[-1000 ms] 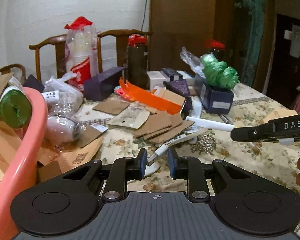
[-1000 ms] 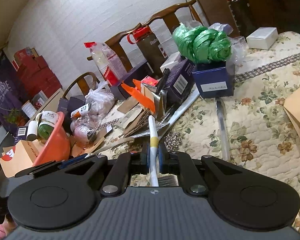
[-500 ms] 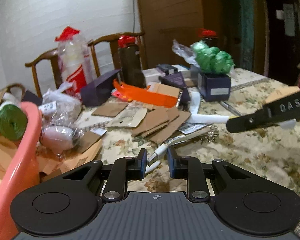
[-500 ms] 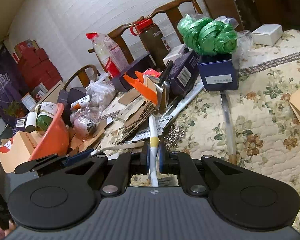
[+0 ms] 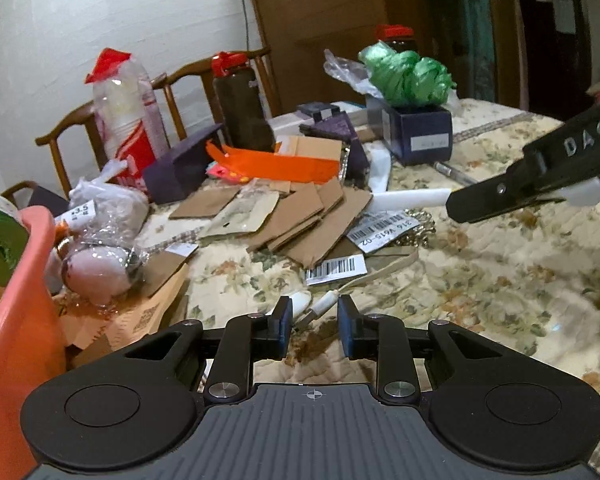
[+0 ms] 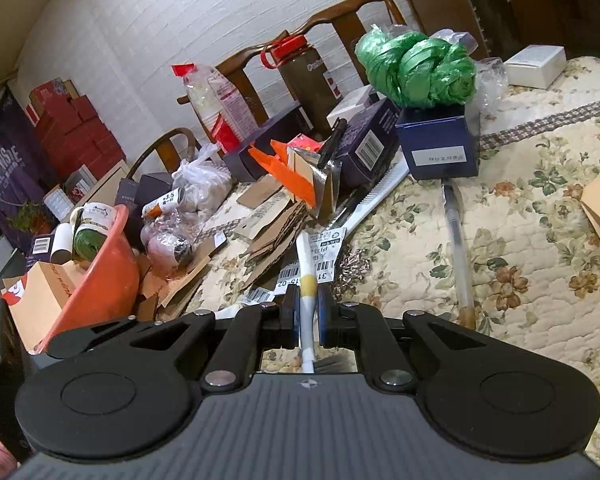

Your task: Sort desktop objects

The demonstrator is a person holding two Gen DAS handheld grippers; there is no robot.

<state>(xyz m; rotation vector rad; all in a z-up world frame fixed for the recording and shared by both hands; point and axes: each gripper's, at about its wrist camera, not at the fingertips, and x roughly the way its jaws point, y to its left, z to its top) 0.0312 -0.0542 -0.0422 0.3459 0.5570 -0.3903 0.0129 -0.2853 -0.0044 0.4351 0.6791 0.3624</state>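
The table (image 5: 480, 280) is covered by a quilted, cream floral cloth, and there's clutter everywhere. I'll use the dark blue cardboard box (image 6: 440, 148) as my landmark: a crinkly bundle of shiny green plastic (image 6: 416, 68) sits right on top of it, and a clear pen (image 6: 456, 232) lies on the cloth just in front of it. To the box's left is a heap of flat brown cardboard scraps (image 5: 300, 216), a bright orange plastic strip (image 5: 276, 166) and some barcode labels (image 5: 336, 268). Further left again there's a smooth coral plastic basin (image 5: 16, 320) at the table edge, with a green roll inside.

The right gripper (image 6: 309, 312) is clamped tight on a slim white stick (image 6: 306, 268) with a yellow band, which pokes out forward over the labels, well in front of the box.

The left gripper (image 5: 314, 322) has just been opening its jaws. They're apart now, and the white cable plug (image 5: 320, 308) lies on the cloth between them, though the pads don't seem to press on it.

Behind the table are wooden chairs (image 5: 204, 76), a white brick wall and a brown door. Two dark bottles with red caps (image 6: 308, 72) stand behind the box.
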